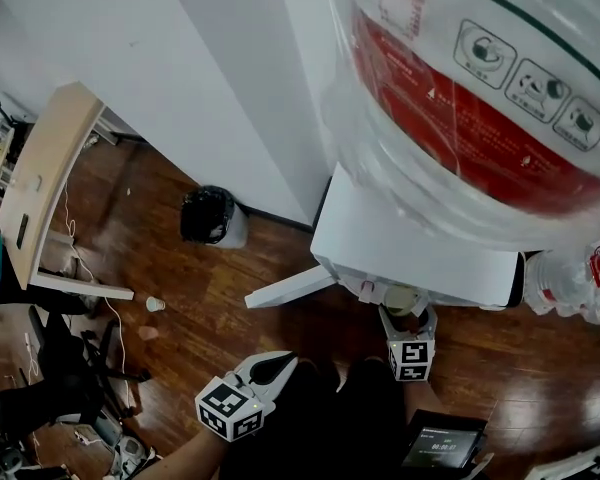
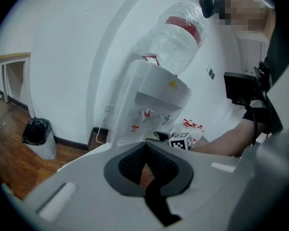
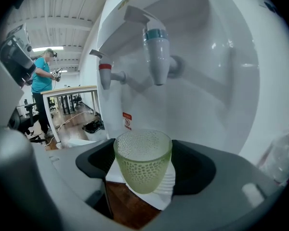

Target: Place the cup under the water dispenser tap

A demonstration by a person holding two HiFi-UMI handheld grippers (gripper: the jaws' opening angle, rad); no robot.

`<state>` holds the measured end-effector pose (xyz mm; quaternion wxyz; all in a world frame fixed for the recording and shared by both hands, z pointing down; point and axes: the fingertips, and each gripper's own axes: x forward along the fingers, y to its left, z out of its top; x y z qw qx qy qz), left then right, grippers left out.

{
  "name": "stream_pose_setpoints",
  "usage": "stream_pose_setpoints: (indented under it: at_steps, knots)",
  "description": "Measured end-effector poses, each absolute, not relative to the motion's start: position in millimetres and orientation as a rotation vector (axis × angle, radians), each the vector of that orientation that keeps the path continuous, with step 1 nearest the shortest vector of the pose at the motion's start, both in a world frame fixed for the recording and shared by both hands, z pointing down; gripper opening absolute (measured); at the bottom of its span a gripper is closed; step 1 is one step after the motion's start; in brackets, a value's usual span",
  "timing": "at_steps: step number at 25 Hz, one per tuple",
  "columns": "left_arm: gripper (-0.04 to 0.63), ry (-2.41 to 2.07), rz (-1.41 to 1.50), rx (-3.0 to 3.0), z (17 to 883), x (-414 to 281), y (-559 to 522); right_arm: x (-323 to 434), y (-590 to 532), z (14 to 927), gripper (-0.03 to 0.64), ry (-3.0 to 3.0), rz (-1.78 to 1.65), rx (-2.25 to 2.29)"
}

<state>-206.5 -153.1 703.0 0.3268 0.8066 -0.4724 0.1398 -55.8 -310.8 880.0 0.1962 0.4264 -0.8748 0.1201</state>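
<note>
A white water dispenser [image 1: 420,248] carries a big bottle with a red label [image 1: 460,88]. My right gripper [image 1: 405,313] is shut on a pale green dimpled cup [image 3: 143,160], one jaw on each side. It holds the cup upright just over the dispenser's white ribbed drip tray [image 3: 167,186], below the blue tap [image 3: 157,57]. The red tap [image 3: 105,76] is off to the left. From above only the cup [image 1: 401,299] rim shows at the dispenser's front. My left gripper [image 1: 277,365] hangs low and left of the dispenser [image 2: 149,100], shut with nothing in it [image 2: 145,165].
A black-lined bin [image 1: 208,215] stands by the wall left of the dispenser. A small white cup [image 1: 155,304] lies on the wood floor. A desk [image 1: 40,168] and chair [image 1: 70,368] are at far left. Plastic bottles [image 1: 580,278] crowd the right side. A person in teal [image 3: 41,81] stands far off.
</note>
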Motion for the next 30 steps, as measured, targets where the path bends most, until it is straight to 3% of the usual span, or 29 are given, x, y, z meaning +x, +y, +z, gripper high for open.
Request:
stream_pose_setpoints:
  at_steps: [11,20,24,30]
  knots:
    - [0.000,-1.262,0.353,2.082,701.2,-210.2,-149.4,-49.8,-316.0,890.2,0.364,-2.426,0.398,1.277]
    - [0.000,-1.250,0.347,2.057,679.6,-213.8,-144.8,-37.9,-297.3,893.8,0.414,-2.334,0.548,1.244]
    - [0.000,-1.236,0.340,2.069,648.4,-211.2,-138.1,-30.7,-277.0,863.8,0.411,-2.298,0.609,1.219]
    - [0.000,-1.188,0.301,2.148,590.8,-217.6,-135.8,-29.5,-240.5,772.8,0.356,-2.302,0.640,1.192]
